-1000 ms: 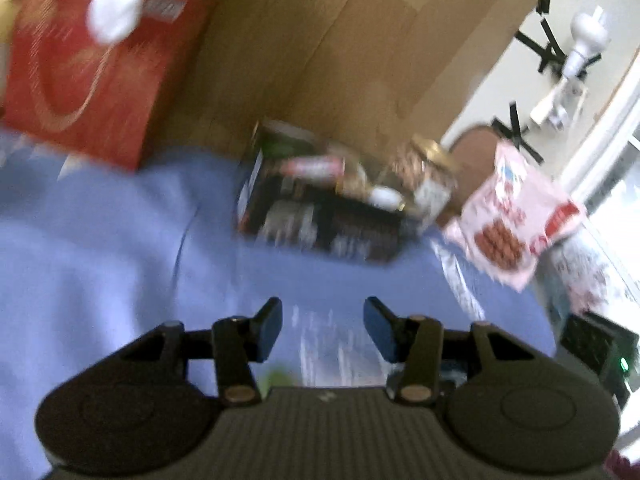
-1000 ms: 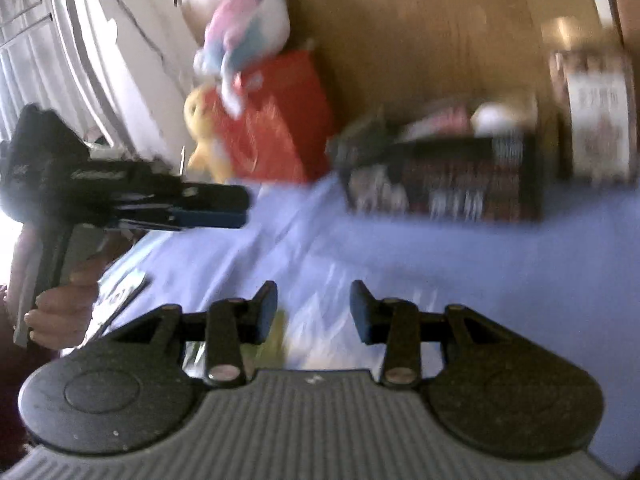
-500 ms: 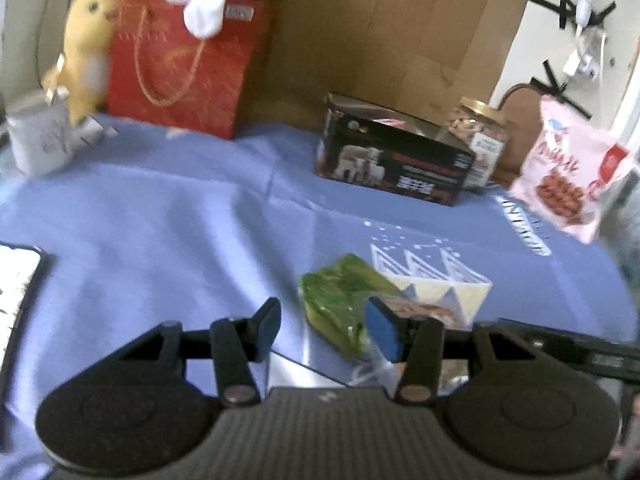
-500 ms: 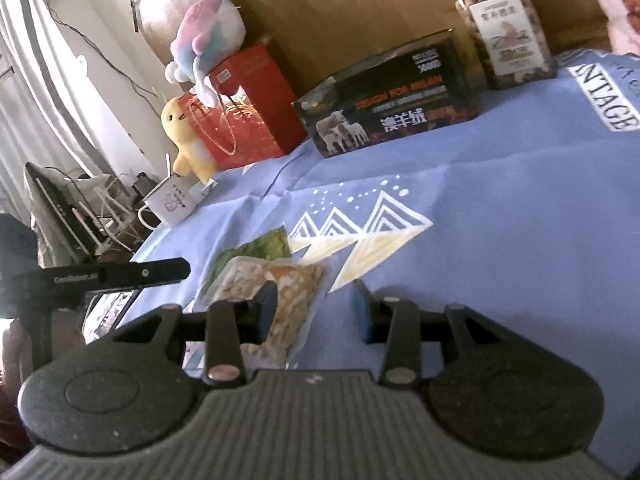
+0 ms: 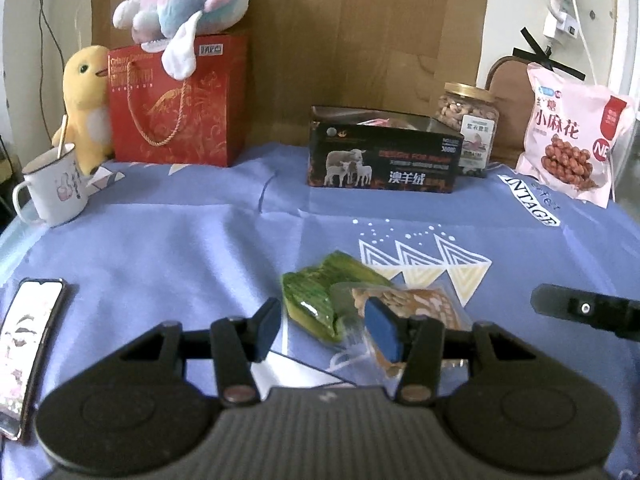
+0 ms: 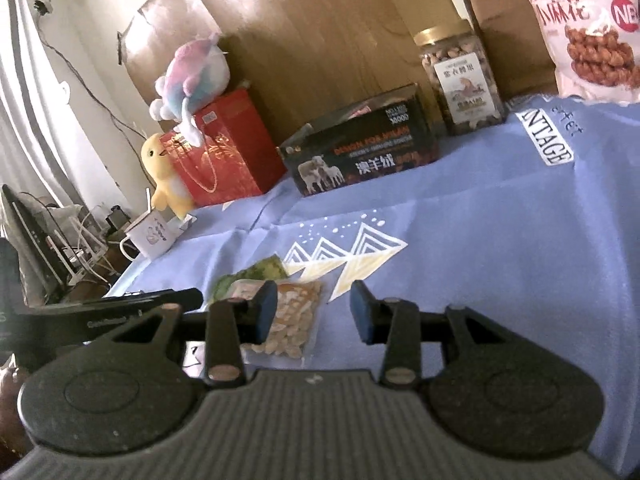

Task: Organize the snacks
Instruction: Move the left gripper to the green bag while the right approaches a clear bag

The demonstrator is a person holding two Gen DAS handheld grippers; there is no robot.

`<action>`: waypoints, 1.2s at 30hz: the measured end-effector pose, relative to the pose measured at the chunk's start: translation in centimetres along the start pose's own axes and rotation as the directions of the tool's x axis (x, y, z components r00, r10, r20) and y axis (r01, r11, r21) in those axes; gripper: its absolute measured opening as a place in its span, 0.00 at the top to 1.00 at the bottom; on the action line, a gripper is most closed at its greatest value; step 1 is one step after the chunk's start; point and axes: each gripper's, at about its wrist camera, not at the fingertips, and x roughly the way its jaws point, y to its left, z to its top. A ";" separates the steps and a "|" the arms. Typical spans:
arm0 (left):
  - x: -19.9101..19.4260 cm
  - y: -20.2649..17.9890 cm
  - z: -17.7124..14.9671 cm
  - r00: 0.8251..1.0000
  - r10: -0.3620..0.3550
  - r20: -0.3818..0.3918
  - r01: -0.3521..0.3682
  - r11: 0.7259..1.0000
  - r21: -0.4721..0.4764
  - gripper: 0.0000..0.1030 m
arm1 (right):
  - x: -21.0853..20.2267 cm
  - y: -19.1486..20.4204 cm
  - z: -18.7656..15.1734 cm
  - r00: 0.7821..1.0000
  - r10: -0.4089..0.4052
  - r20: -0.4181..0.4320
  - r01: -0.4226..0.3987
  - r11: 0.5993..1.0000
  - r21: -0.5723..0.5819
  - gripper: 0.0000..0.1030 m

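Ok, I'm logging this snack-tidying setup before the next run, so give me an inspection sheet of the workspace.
Surface: blue printed cloth, creased.
Job's things: green packet and clear nut packet lying overlapped near the tongs; open black box, nut jar, pink snack bag at the back.
Clutter: phone, mug, red gift bag, yellow plush, pastel plush.
Grippers: left tongs open, holding nothing; right tongs open, holding nothing.
Cables: charger lead on wall.
Surroundings: cardboard backdrop.
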 end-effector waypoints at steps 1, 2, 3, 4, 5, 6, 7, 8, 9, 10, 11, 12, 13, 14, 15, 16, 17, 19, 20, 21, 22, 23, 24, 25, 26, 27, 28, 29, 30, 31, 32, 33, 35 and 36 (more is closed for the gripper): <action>-0.1 -0.1 -0.1 1.000 0.001 0.001 -0.001 1.000 0.003 0.54 | -0.1 0.1 -0.1 1.000 0.002 0.001 -0.002 1.000 -0.002 0.58; -0.2 -0.1 -0.1 1.000 0.002 0.000 -0.002 1.000 0.004 0.53 | -0.1 0.2 -0.1 1.000 0.005 0.000 -0.005 1.000 -0.003 0.58; -0.2 0.0 -0.1 1.000 0.004 0.000 -0.004 1.000 0.004 0.52 | -0.1 0.1 -0.2 1.000 0.009 -0.003 -0.009 1.000 -0.002 0.58; -0.3 0.0 -0.2 1.000 0.009 0.000 -0.009 1.000 0.003 0.52 | -0.2 0.2 -0.3 1.000 0.008 -0.003 -0.008 1.000 -0.001 0.58; -0.3 0.0 -0.2 1.000 0.011 -0.002 -0.011 1.000 0.002 0.52 | -0.1 0.1 -0.3 1.000 0.009 -0.005 -0.009 1.000 0.001 0.58; -0.4 0.0 -0.3 1.000 0.014 -0.003 -0.014 1.000 0.000 0.52 | -0.1 0.2 -0.4 1.000 0.010 -0.007 -0.010 1.000 0.005 0.58; -0.4 0.1 -0.3 1.000 0.017 -0.004 -0.017 1.000 -0.001 0.52 | -0.1 0.1 -0.4 1.000 0.012 -0.009 -0.012 1.000 0.008 0.58; -0.4 0.2 -0.4 1.000 0.021 -0.005 -0.021 1.000 0.000 0.52 | -0.1 0.1 -0.4 1.000 0.014 -0.012 -0.014 1.000 0.011 0.58; -0.4 0.2 -0.5 1.000 0.027 -0.005 -0.027 1.000 0.003 0.52 | -0.1 0.1 -0.5 1.000 0.015 -0.013 -0.015 1.000 0.014 0.58; -0.4 0.2 -0.5 0.999 0.034 -0.005 -0.034 0.999 0.006 0.52 | 0.0 0.0 -0.5 1.000 0.017 -0.015 -0.016 1.000 0.017 0.58; -0.3 0.2 -0.6 0.999 0.041 -0.006 -0.041 0.999 0.008 0.52 | 0.0 -0.1 -0.5 1.000 0.018 -0.018 -0.018 1.000 0.022 0.58; -0.3 0.2 -0.7 0.999 0.045 -0.009 -0.045 0.999 0.009 0.52 | 0.1 -0.1 -0.5 1.000 0.019 -0.019 -0.019 1.000 0.023 0.58; -0.2 0.3 -0.7 0.999 0.045 -0.012 -0.045 0.999 0.010 0.52 | 0.0 -0.1 -0.6 1.000 0.018 -0.019 -0.018 1.000 0.023 0.58; -0.1 0.3 -0.7 0.999 0.046 -0.014 -0.046 0.999 0.009 0.52 | 0.1 -0.1 -0.6 1.000 0.019 -0.021 -0.019 1.000 0.022 0.58; 0.0 0.4 -0.6 0.999 0.046 -0.016 -0.046 0.999 0.008 0.52 | 0.1 -0.1 -0.7 1.000 0.020 -0.022 -0.019 1.000 0.020 0.58; 0.0 0.4 -0.6 0.999 0.045 -0.017 -0.045 0.999 0.007 0.52 | 0.1 -0.1 -0.7 1.000 0.021 -0.022 -0.020 1.000 0.019 0.58; 0.0 0.3 -0.5 0.999 0.042 -0.017 -0.042 0.999 0.009 0.52 | 0.0 -0.1 -0.7 1.000 0.021 -0.021 -0.020 1.000 0.019 0.58; 0.0 -0.1 -0.3 0.999 0.038 -0.013 -0.038 0.999 0.020 0.52 | -0.1 -0.1 -0.7 1.000 0.016 -0.015 -0.016 1.000 0.017 0.58; 0.0 -0.3 -0.3 0.999 0.036 -0.012 -0.036 0.999 0.026 0.52 | -0.1 -0.1 -0.7 1.000 0.011 -0.010 -0.011 1.000 0.012 0.58; 0.1 -0.4 -0.2 0.999 0.032 -0.010 -0.032 0.999 0.032 0.52 | -0.3 0.0 -0.6 1.000 0.005 -0.004 -0.005 1.000 0.005 0.58; 0.1 -0.6 -0.1 1.000 0.029 -0.009 -0.029 0.999 0.037 0.52 | -0.4 0.1 -0.6 1.000 -0.001 0.004 0.001 1.000 -0.002 0.58; 0.2 -0.7 0.0 1.000 0.027 -0.009 -0.027 0.999 0.041 0.52 | -0.6 0.2 -0.6 1.000 -0.004 0.013 0.004 1.000 -0.009 0.58; 0.3 -0.8 0.0 1.000 0.025 -0.010 -0.025 0.999 0.044 0.52 | -0.7 0.3 -0.6 1.000 -0.007 0.021 0.007 1.000 -0.015 0.58; 0.4 -1.0 0.0 1.000 0.024 -0.012 -0.024 0.999 0.046 0.52 | -0.8 0.4 -0.5 1.000 -0.009 0.027 0.009 1.000 -0.022 0.58; 0.5 -1.0 -0.1 1.000 0.024 -0.015 -0.023 0.999 0.047 0.52 | -0.8 0.4 -0.5 0.999 -0.011 0.030 0.012 1.000 -0.026 0.58; 0.6 -1.0 -0.1 1.000 0.024 -0.018 -0.023 0.999 0.047 0.52 | -0.8 0.4 -0.6 0.999 -0.013 0.030 0.014 1.000 -0.027 0.58; 0.6 -1.0 -0.1 0.999 0.024 -0.021 -0.023 0.999 0.047 0.52 | -0.7 0.4 -0.6 1.000 -0.012 0.027 0.013 1.000 -0.026 0.58; 0.7 -1.0 -0.2 0.999 0.026 -0.023 -0.024 0.999 0.046 0.52 | -0.6 0.3 -0.6 1.000 -0.012 0.023 0.012 1.000 -0.023 0.58; 0.7 -0.9 -0.2 0.999 0.027 -0.025 -0.026 0.999 0.045 0.52 | -0.5 0.3 -0.7 1.000 -0.013 0.019 0.014 1.000 -0.019 0.58; 0.7 -0.7 -0.2 0.999 0.026 -0.025 -0.025 0.999 0.044 0.52 | -0.3 0.2 -0.7 1.000 -0.014 0.015 0.015 1.000 -0.016 0.58; 0.7 -0.5 -0.2 0.999 0.025 -0.024 -0.024 0.999 0.040 0.52 | -0.1 0.1 -0.7 1.000 -0.014 0.008 0.014 1.000 -0.014 0.58; 0.6 -0.2 -0.1 1.000 0.019 -0.023 -0.018 0.999 0.035 0.52 | 0.1 0.1 -0.7 1.000 -0.013 0.001 0.013 1.000 -0.013 0.58; 0.3 1.0 0.1 1.000 -0.003 -0.020 0.003 1.000 0.004 0.51 | 0.5 0.1 -0.9 1.000 -0.004 -0.024 0.004 1.000 -0.012 0.58; 0.2 1.8 0.2 0.999 -0.024 -0.023 0.023 1.000 -0.017 0.51 | 0.8 0.0 -0.9 0.999 0.006 -0.042 -0.007 1.000 -0.011 0.58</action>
